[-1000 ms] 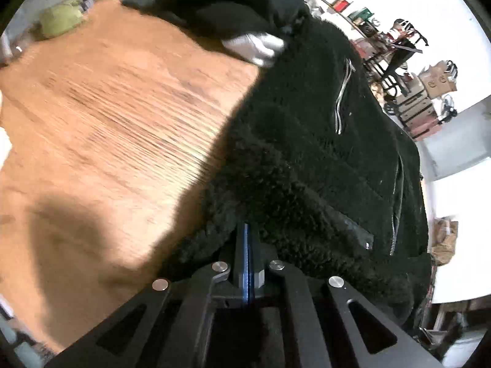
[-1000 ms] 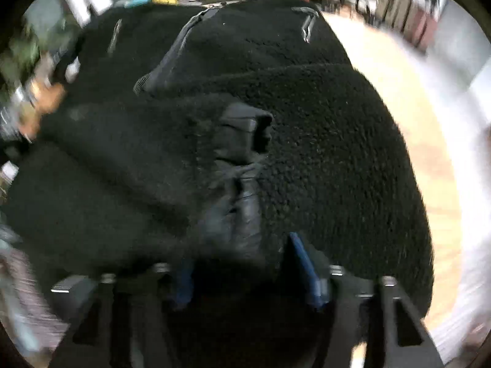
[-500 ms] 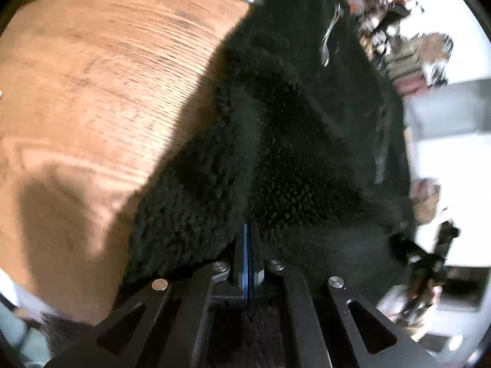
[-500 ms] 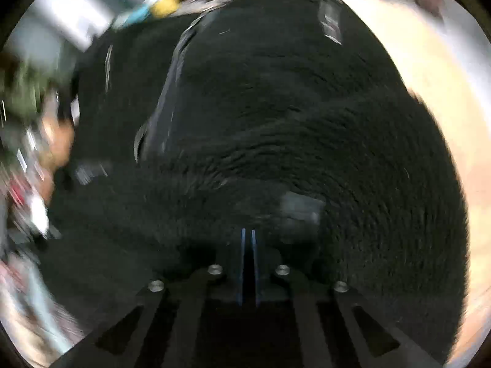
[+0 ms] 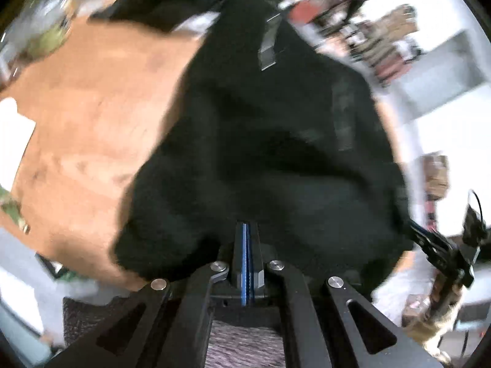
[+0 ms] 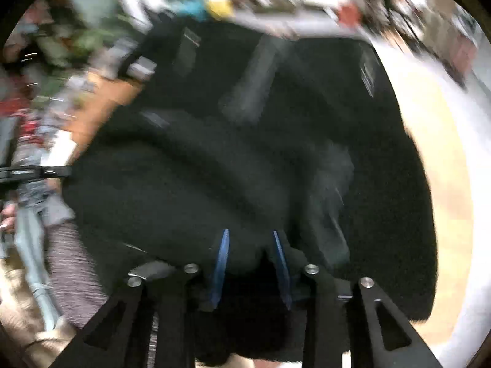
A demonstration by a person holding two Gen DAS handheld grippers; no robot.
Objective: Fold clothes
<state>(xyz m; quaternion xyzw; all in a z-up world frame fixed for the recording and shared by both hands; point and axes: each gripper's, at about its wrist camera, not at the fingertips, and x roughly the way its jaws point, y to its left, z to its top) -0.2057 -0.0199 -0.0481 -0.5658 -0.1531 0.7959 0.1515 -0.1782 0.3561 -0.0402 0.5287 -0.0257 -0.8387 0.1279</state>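
Moved: right gripper (image 6: 250, 263) springs apart, dropping the black fleece jacket (image 5: 276, 141).
Left gripper (image 5: 247, 245): clenched on hem.
Risk: one-sided pull drags the fold askew.

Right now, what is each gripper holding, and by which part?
Left gripper pinches the black fleece jacket by its near edge; right gripper is open, gripping nothing.

A wooden table (image 5: 92, 116) stands before white walls (image 5: 454, 9) and blurred, cluttered shelves (image 5: 377, 46).

Bare orange-brown wooden tabletop (image 5: 92, 116) lies open left of the bulky black fleece jacket (image 5: 276, 153); blurred clutter (image 6: 46, 70) lines its far edge.
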